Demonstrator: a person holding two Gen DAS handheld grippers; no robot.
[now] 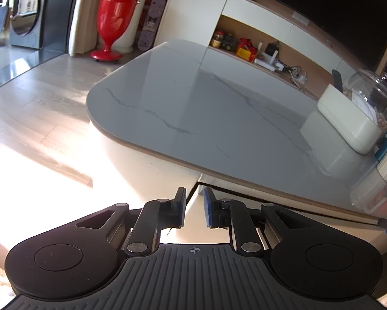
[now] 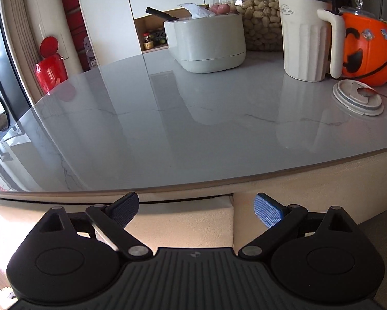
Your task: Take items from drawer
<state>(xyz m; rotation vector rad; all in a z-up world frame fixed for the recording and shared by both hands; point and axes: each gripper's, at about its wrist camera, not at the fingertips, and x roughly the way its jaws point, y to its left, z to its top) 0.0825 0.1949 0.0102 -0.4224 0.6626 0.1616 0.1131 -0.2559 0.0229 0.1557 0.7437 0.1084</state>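
Both claws hover low at the near edge of a glossy grey marbled surface (image 2: 193,118), pointing at the cream front beneath it. The left claw (image 1: 194,208) has its blue pads drawn close with only a narrow gap between them, and nothing is in that gap. The right claw (image 2: 196,208) stands wide apart and is also empty.

The drawer (image 2: 183,222) sits just under the surface's rim: in the right wrist view its cream front panel lies between the right claw's pads, with a dark slit along its top and its right end just inside the right pad. Whether anything lies inside it cannot be told.

On the far side of the surface stand a pale tissue box (image 2: 209,44) with a black remote (image 2: 161,14) at its top, a glass jar of peanuts (image 2: 260,18) behind it, a cream jug (image 2: 307,38) to the right, and an orange pumpkin bucket (image 2: 369,51) just beside the jug. A round lid (image 2: 357,100) lies flat in front of the bucket. Far to the left, on the floor, stands a red bin (image 1: 115,23). The near stretch of the surface above the drawer is bare.
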